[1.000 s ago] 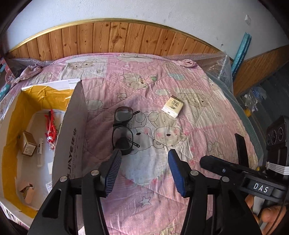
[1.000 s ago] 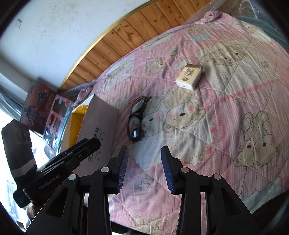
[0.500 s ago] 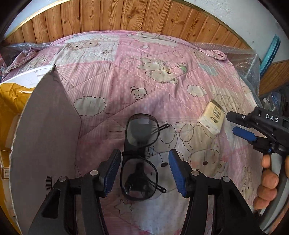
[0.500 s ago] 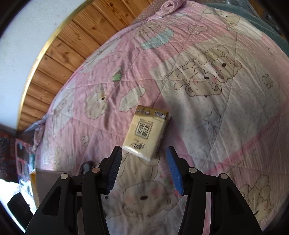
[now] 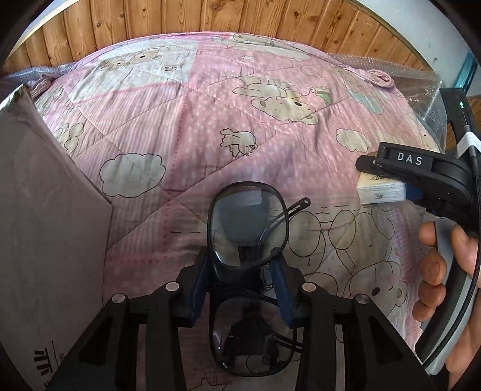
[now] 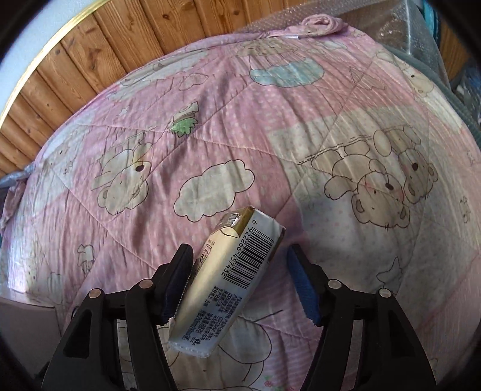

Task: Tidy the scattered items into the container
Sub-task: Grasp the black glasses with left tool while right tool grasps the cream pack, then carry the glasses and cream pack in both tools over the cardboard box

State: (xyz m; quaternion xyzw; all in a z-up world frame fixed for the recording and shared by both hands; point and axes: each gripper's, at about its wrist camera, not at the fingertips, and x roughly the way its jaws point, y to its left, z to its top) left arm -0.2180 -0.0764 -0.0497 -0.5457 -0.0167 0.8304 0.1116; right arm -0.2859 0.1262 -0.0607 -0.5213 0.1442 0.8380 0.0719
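Black-framed glasses lie on the pink bear-print quilt. My left gripper has its blue pads pressed against both sides of the frame near the bridge. The near lens sits under the gripper. A pale tissue pack with a barcode stands tilted between the fingers of my right gripper. It leans on the left pad, while the right pad stays clear of it. In the left wrist view, the right gripper covers part of the pack.
A grey cardboard box flap rises at the left, and its corner shows in the right wrist view. A hand holds the right gripper's handle. Wood panelling backs the bed. Bubble wrap edges the far right.
Both grippers came down onto the bed. The left fingers narrowed onto the glasses. The right gripper moved over the tissue pack, which now tilts up between its fingers.
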